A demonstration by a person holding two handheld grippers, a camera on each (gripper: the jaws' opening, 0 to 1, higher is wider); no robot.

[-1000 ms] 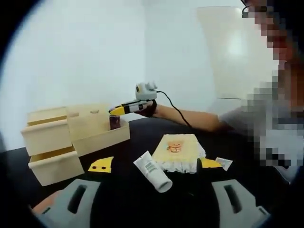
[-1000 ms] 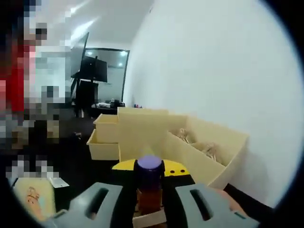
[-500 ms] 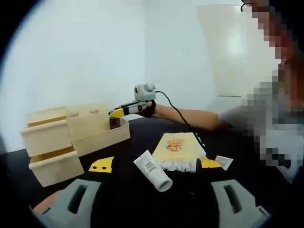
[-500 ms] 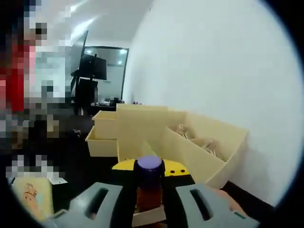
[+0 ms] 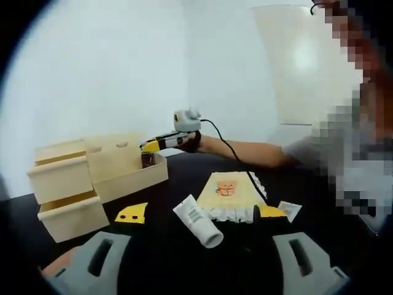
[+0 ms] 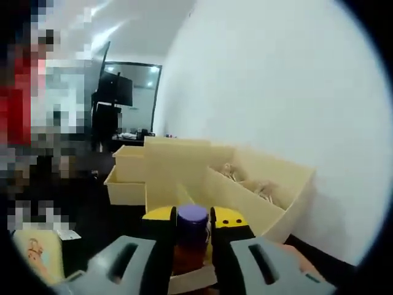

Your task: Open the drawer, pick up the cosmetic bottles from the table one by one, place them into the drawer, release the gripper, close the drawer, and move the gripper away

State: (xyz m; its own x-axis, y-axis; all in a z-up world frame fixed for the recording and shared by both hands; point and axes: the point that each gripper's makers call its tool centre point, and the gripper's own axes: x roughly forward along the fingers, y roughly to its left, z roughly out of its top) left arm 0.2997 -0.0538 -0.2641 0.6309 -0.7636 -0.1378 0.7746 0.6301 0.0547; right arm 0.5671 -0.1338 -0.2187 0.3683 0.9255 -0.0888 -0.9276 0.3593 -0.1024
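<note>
In the right gripper view, the right gripper (image 6: 191, 243) has its jaws closed on a small amber bottle (image 6: 189, 249) with a purple cap, held upright over the near wall of the open drawer (image 6: 270, 209) of a pale wooden drawer box (image 6: 166, 166); the drawer's compartments hold some pale, indistinct contents at the back; a second, lower drawer (image 6: 126, 187) juts out on the far side.

The left gripper view gives the wider scene; the left gripper (image 5: 196, 261) hangs low over the black table (image 5: 184, 178) with its jaws spread wide and nothing between them; just ahead lies a white tube (image 5: 198, 221) on its side, beside a pale cloth (image 5: 231, 195) printed with an orange bear; two yellow pieces (image 5: 131, 213) lie on the table, and a small white sachet (image 5: 289, 211) sits near the cloth; farther off, the right gripper (image 5: 155, 144) holds the bottle (image 5: 148, 159) at the rim of the open drawer (image 5: 126, 169), a person's forearm (image 5: 252, 153) reaching in behind it.
</note>
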